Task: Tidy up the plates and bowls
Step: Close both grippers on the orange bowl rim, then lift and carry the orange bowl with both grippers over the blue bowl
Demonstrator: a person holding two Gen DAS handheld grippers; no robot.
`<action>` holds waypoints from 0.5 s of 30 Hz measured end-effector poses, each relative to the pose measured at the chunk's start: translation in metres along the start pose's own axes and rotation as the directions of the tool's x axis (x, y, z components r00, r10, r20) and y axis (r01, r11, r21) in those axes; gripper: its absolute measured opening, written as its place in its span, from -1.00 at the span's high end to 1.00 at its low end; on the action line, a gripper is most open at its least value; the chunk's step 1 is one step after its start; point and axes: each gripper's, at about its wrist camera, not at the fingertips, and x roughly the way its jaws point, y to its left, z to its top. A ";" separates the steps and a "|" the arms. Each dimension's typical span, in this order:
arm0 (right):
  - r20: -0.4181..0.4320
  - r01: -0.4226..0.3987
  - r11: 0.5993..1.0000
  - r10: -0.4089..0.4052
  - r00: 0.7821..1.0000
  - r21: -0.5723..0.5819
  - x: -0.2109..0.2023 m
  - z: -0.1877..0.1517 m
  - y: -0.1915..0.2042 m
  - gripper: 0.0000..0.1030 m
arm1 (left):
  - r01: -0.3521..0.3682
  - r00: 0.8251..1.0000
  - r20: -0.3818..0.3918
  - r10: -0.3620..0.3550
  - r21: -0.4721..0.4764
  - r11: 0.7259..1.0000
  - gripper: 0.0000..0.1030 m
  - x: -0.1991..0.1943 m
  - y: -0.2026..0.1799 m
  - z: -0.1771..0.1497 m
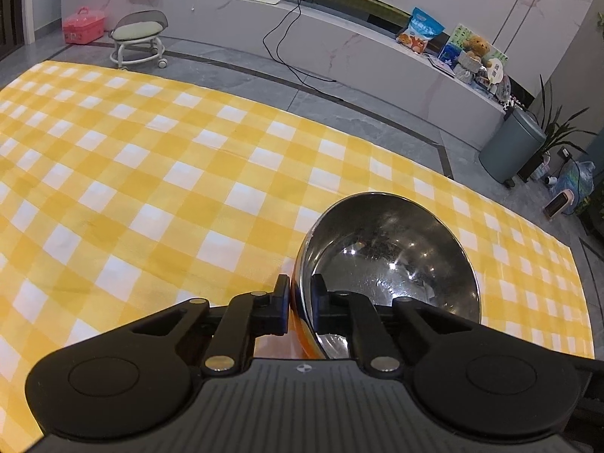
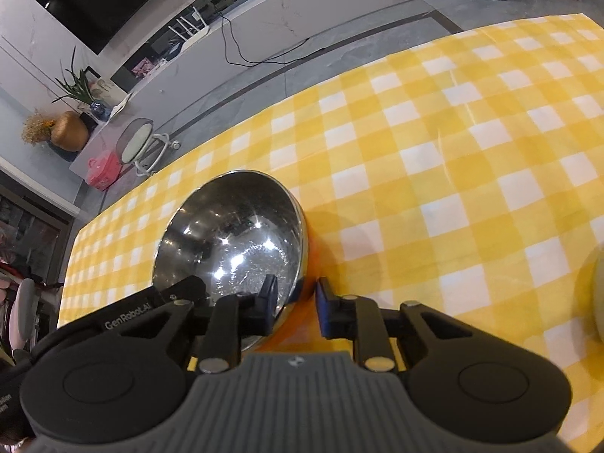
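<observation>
A shiny steel bowl (image 1: 392,249) stands on the yellow-and-white checked tablecloth (image 1: 151,188). My left gripper (image 1: 301,302) is shut on the bowl's near-left rim, one finger outside the wall and one inside. In the right wrist view the same bowl (image 2: 234,234) lies left of centre on the cloth (image 2: 453,151). My right gripper (image 2: 296,298) is shut on its near-right rim, one finger inside the bowl and one outside. The black housing of the left gripper (image 2: 143,309) shows at the bowl's near-left side.
The pale edge of a plate (image 2: 598,294) shows at the far right of the cloth. Beyond the table are a wheeled stool (image 1: 137,39), a pink box (image 1: 83,24), a grey bin (image 1: 511,143) and a long white bench (image 1: 339,37).
</observation>
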 end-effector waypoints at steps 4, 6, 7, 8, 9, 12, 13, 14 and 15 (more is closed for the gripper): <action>-0.007 -0.017 1.000 0.017 1.000 0.018 -0.012 -0.004 -0.003 0.70 | 0.003 1.000 0.008 -0.003 0.010 1.000 0.77 -0.014 -0.002 -0.002; -0.009 -0.029 0.999 0.030 1.000 0.023 -0.020 -0.006 -0.005 0.71 | -0.002 1.000 -0.002 0.002 0.016 1.000 0.78 -0.024 -0.004 -0.004; -0.008 -0.036 0.999 0.036 0.999 0.026 -0.025 -0.008 -0.006 0.71 | -0.001 1.000 -0.004 0.001 0.013 1.000 0.77 -0.030 -0.004 -0.006; -0.006 -0.043 0.999 0.043 0.999 0.029 -0.031 -0.011 -0.007 0.71 | 0.002 1.000 -0.004 -0.002 0.014 1.000 0.77 -0.036 -0.005 -0.008; -0.003 -0.050 0.998 0.050 0.999 0.029 -0.038 -0.014 -0.008 0.72 | 0.003 1.000 -0.004 -0.003 0.015 1.000 0.77 -0.043 -0.005 -0.011; 0.009 -0.076 0.997 0.076 0.997 0.024 -0.060 -0.025 -0.011 0.72 | -0.001 1.000 -0.011 0.001 0.025 1.000 0.77 -0.064 -0.008 -0.020; 0.010 -0.082 0.996 0.082 0.997 0.021 -0.069 -0.029 -0.012 0.72 | 0.002 1.000 -0.013 -0.002 0.025 1.000 0.77 -0.071 -0.009 -0.024; 0.013 -0.088 0.996 0.088 0.996 0.015 -0.077 -0.034 -0.013 0.73 | 0.006 1.000 -0.015 -0.006 0.025 1.000 0.77 -0.079 -0.009 -0.027; 0.018 -0.094 0.996 0.094 0.995 0.007 -0.086 -0.039 -0.012 0.72 | 0.013 1.000 -0.016 -0.013 0.022 1.000 0.77 -0.085 -0.010 -0.030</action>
